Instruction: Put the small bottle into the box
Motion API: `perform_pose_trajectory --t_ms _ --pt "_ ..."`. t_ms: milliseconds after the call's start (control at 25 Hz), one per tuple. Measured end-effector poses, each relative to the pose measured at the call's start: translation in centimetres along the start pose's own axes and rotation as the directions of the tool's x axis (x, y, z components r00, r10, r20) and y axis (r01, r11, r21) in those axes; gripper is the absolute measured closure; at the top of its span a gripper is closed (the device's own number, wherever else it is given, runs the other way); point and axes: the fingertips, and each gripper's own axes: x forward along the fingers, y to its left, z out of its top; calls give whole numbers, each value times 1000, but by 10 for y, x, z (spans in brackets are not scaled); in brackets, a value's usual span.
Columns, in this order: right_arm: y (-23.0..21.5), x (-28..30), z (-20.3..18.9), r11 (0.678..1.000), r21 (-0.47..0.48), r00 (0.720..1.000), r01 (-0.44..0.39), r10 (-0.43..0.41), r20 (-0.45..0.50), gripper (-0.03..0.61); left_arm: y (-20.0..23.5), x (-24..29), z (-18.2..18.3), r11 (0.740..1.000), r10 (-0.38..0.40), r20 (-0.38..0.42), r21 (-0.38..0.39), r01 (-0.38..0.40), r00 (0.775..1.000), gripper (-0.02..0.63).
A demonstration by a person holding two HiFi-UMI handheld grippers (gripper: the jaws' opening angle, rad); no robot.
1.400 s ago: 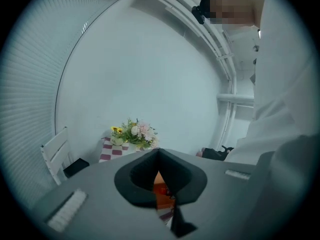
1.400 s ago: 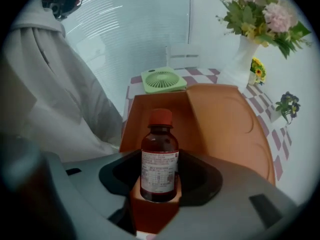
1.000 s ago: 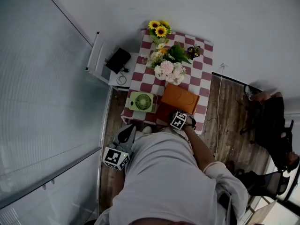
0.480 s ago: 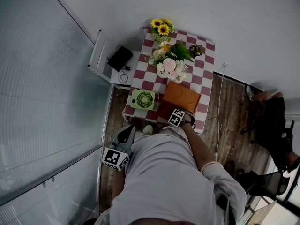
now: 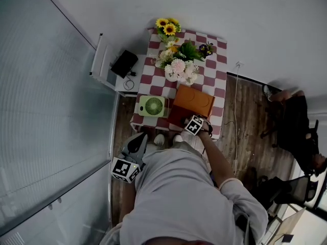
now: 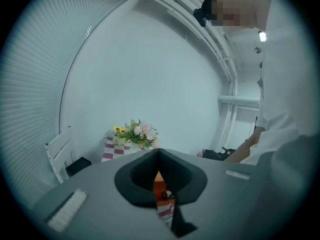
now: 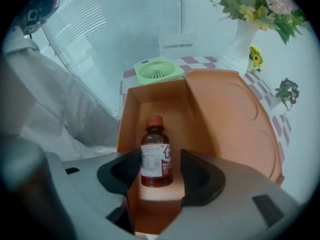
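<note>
A small brown bottle (image 7: 156, 154) with a red-brown cap and a white label rests inside the open orange box (image 7: 129, 115), whose lid (image 7: 230, 109) lies flipped back to the right. My right gripper (image 7: 160, 160) straddles the bottle with its jaws opening; a gap shows between the bottle and the right jaw. In the head view the right gripper (image 5: 194, 125) sits at the near end of the box (image 5: 193, 102) on the checked table (image 5: 217, 68). My left gripper (image 5: 136, 143) hangs beside the person's body, off the table, with its jaws together and nothing in them.
A green round fan (image 5: 152, 106) lies left of the box. A white vase of flowers (image 5: 178, 68), sunflowers (image 5: 167, 27) and a small dark plant (image 5: 206, 49) crowd the far half of the table. A white side stand with a black object (image 5: 124, 64) is at the left.
The right gripper has stayed at the near end of the box while the head view shifted a little. The left gripper has not moved.
</note>
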Motion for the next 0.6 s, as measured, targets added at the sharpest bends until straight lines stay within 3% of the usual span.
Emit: perform_pose_trajectory --t_ms 200,360,440,600 --pt "4 -20 4 997 72 997 15 -21 78 336 2 3 -1 999 -44 -5 6 44 999 622" --pt "10 -44 12 988 154 982 29 -57 183 383 1 12 -2 996 -86 -13 12 87 996 621" --pt "14 -58 16 978 205 967 34 -84 240 397 0 17 -1 993 -113 -22 21 113 993 622" --pt "22 -96 29 951 308 914 42 -161 372 490 -3 30 5 985 -166 -33 50 168 986 621"
